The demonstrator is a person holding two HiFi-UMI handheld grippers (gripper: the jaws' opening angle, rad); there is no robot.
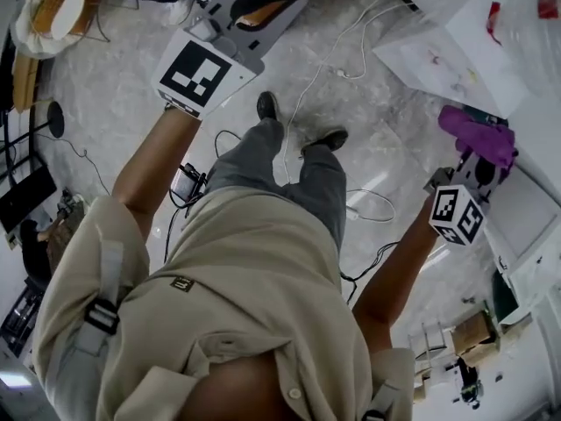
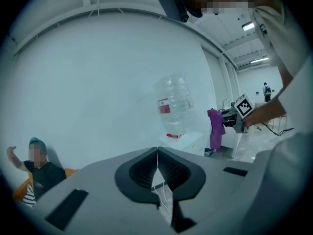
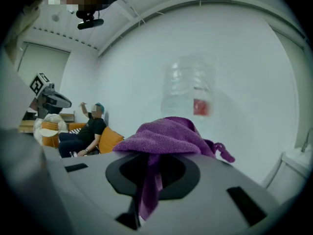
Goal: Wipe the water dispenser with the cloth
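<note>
Cloth (image 3: 164, 133), purple, is clamped in the right hand-held gripper (image 3: 146, 165) and draped over its 2 jaws. Left hand-held gripper (image 2: 157, 155) is closed and empty, well apart. Water dispenser (image 2: 188, 140) with 1 bottle (image 2: 174, 106) stands ahead against the wall (image 2: 98, 82).

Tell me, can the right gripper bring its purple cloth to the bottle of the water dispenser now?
Probably yes. The right gripper, shut on the purple cloth, faces the bottle with nothing between them; only open air is left to cross.
</note>
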